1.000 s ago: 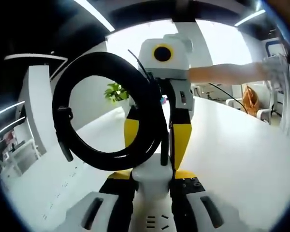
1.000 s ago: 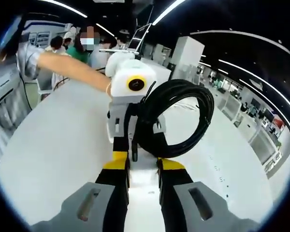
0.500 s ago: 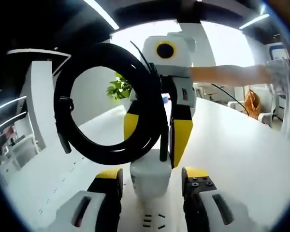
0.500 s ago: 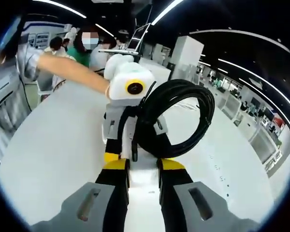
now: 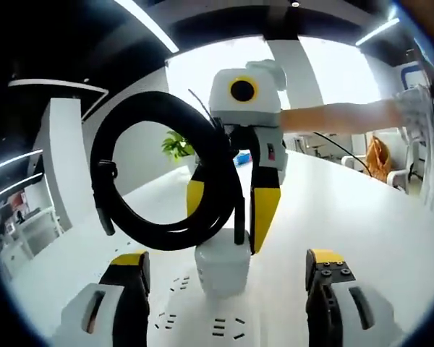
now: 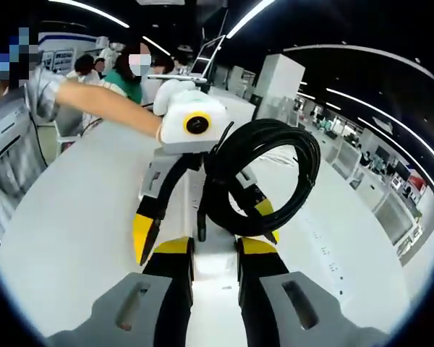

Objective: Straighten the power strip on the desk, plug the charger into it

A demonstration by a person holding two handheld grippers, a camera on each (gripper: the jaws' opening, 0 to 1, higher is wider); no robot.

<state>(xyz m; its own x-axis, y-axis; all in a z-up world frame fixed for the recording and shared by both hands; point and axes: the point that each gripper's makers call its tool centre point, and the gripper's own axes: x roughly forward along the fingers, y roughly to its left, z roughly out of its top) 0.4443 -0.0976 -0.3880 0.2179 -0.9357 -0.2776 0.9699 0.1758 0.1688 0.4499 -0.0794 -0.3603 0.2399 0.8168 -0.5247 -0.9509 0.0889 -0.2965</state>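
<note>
A white power strip [image 5: 224, 327] lies on the white desk [image 5: 369, 217] between my left gripper's [image 5: 228, 269] jaws, which stand wide open on either side of it. Its black cable [image 5: 166, 237] is bundled in a coil that stands up off the strip's far end. From across the desk, my right gripper [image 5: 226, 233] is shut on that far end. In the right gripper view, the right gripper [image 6: 215, 249] clamps the strip [image 6: 215, 269] between its yellow-tipped jaws. The coil [image 6: 311, 173] rises just beyond, and the left gripper [image 6: 202, 228] faces me with its jaws spread.
A person's bare forearm [image 6: 105, 105] reaches along the desk [image 6: 72, 202] to the left gripper. Several people [image 6: 134, 72] stand at the far end near an open laptop [image 6: 202, 58]. A potted plant [image 5: 175, 137] and an orange bag [image 5: 376, 148] sit in the background.
My left gripper has opened wide and let go of the power strip. The right gripper stays shut on the strip's other end, and the coil has barely moved.
</note>
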